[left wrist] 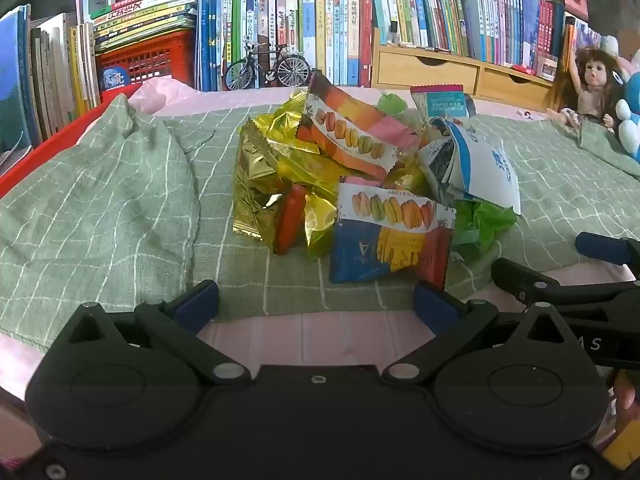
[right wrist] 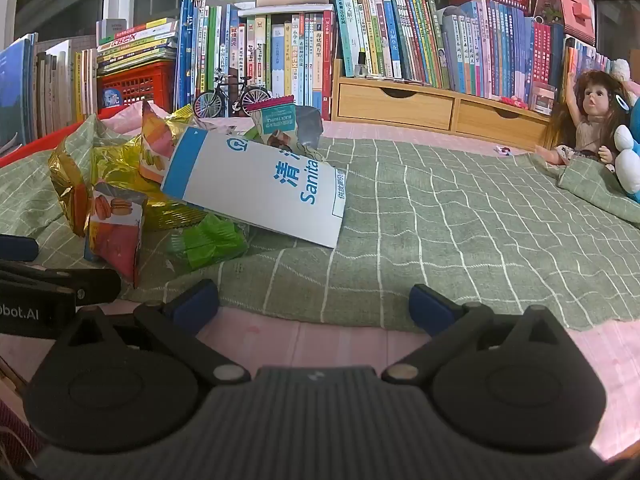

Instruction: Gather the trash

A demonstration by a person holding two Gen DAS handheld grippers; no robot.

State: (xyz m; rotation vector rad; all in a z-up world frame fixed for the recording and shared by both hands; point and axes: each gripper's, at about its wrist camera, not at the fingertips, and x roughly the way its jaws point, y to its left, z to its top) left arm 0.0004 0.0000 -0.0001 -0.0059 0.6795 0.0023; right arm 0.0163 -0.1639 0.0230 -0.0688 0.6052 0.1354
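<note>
A heap of trash lies on the green checked cloth point(left wrist: 120, 208). In it are crumpled gold foil wrappers point(left wrist: 272, 168), macaron snack packets point(left wrist: 390, 232), a white and blue paper bag point(left wrist: 484, 164) and green crinkled plastic point(left wrist: 480, 224). My left gripper point(left wrist: 316, 308) stands open just short of the heap, nothing between its blue fingertips. In the right wrist view the paper bag point(right wrist: 260, 188) lies at the left over the green plastic point(right wrist: 208, 240), beside a macaron packet point(right wrist: 116, 232). My right gripper point(right wrist: 314, 306) is open over the cloth's point(right wrist: 460, 220) near edge, right of the heap.
Rows of books point(left wrist: 340, 32) line the back, with a red crate point(left wrist: 148, 60), a model bicycle point(left wrist: 268, 66) and a wooden drawer unit point(right wrist: 440, 108). A doll point(right wrist: 588, 116) and a blue plush toy point(right wrist: 630, 160) sit at the far right. Pink tabletop point(right wrist: 340, 344) shows nearest me.
</note>
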